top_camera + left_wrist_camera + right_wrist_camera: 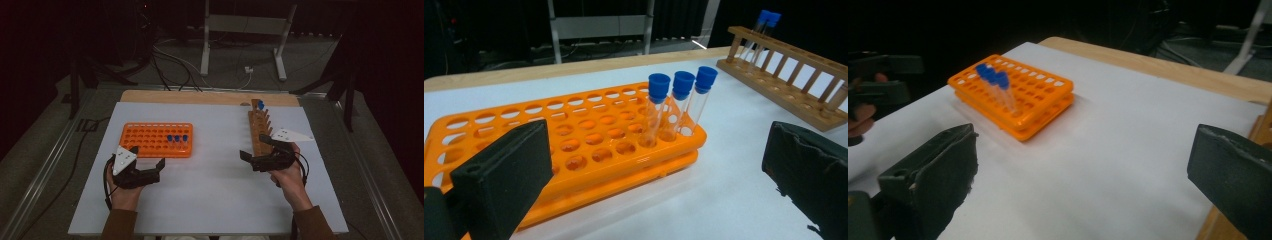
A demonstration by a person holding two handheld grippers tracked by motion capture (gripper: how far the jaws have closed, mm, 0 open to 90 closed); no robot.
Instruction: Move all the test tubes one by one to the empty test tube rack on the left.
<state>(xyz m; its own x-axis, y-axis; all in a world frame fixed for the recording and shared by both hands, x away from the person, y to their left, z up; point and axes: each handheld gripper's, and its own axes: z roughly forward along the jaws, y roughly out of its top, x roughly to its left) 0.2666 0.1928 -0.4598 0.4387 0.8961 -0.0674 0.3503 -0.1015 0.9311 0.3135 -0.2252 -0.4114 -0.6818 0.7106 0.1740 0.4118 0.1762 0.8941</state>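
Presently: one orange rack [157,139] on the white worktop [210,190], left of centre, holding three blue-capped tubes [681,107] side by side in holes near its right end; one wooden rack [259,131] along the right side, holding blue-capped tubes [260,105] at its far end. Left tool [148,159], jaws spread and empty, sits just before the orange rack's near edge; right tool [256,146], jaws likewise apart and empty, sits at the wooden rack's near end, each held low over the worktop.

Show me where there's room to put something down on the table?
The white table is bare between the orange rack and the wooden rack, and along the near edge. It's crowded at each rack, where each hand-held gripper sits.
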